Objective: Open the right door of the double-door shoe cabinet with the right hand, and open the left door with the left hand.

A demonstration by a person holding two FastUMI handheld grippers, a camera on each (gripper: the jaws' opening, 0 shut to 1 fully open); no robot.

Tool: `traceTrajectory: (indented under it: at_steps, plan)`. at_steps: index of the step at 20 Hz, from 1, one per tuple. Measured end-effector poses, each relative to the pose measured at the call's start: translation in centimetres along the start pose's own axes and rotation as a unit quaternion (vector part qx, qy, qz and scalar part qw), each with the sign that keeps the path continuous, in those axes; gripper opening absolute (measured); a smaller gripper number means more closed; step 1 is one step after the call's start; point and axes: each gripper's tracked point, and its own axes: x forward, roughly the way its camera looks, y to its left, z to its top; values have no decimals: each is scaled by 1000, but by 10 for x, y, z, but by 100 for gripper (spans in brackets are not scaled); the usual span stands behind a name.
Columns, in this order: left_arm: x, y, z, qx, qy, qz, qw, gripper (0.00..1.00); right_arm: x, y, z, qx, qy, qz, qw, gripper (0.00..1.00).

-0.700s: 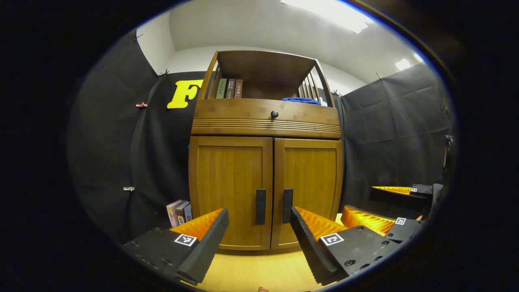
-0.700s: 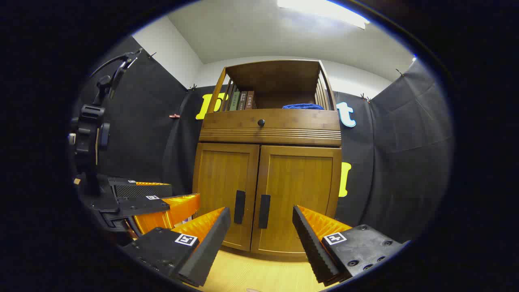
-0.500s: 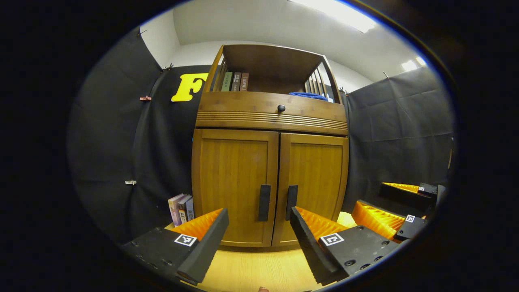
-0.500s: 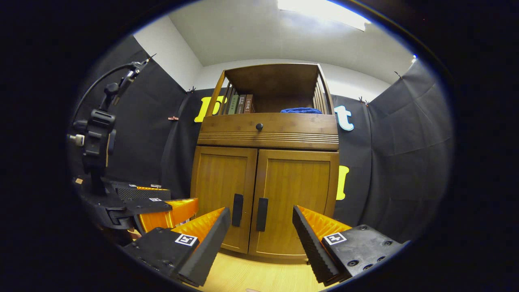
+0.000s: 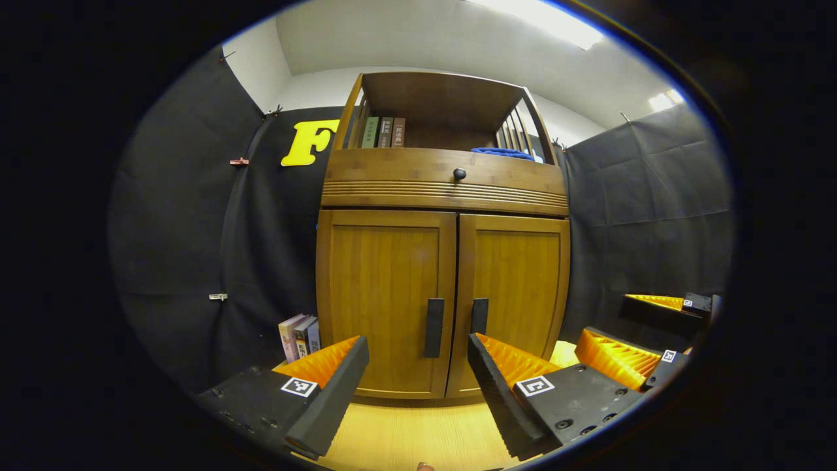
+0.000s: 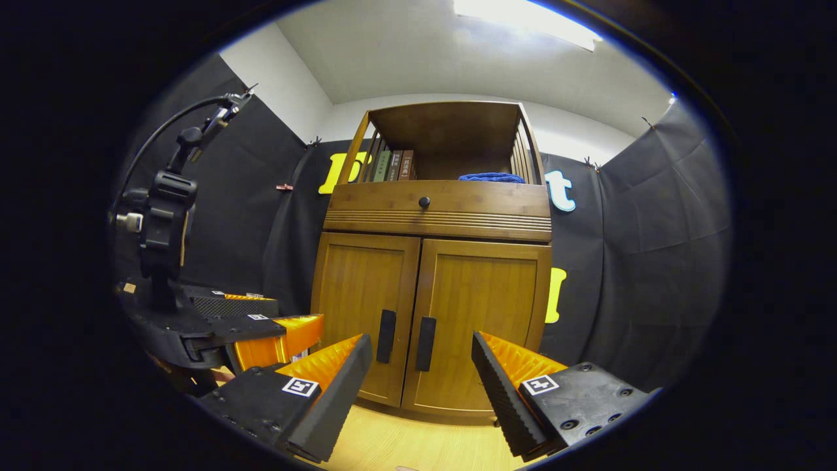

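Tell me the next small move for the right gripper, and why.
Probably ease the right gripper forward to bracket the right door's handle. Both doors look shut, the gripper is open and apart from the shoe cabinet, and that handle already sits between its fingers.

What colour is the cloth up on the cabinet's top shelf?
Blue. The cloth lies on the open shelf above the drawer, clearest in the right gripper view.

Shoe cabinet [image 5: 444,261] smooth satin-finished wood, door handles [image 5: 434,318] matt black; blue cloth [image 6: 490,177] on shelf; booth wall matt fabric.
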Motion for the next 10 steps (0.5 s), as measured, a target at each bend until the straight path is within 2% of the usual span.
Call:
traceTrajectory:
  at_steps: [4, 10]
  plan:
    - [-4, 1, 6, 7, -10, -4, 1000, 94, 0, 4, -1, 2, 2, 5, 1000, 96]
    - [-10, 2, 4, 7, -14, -15, 1000, 95, 3, -1, -1, 11, 1, -6, 1000, 96]
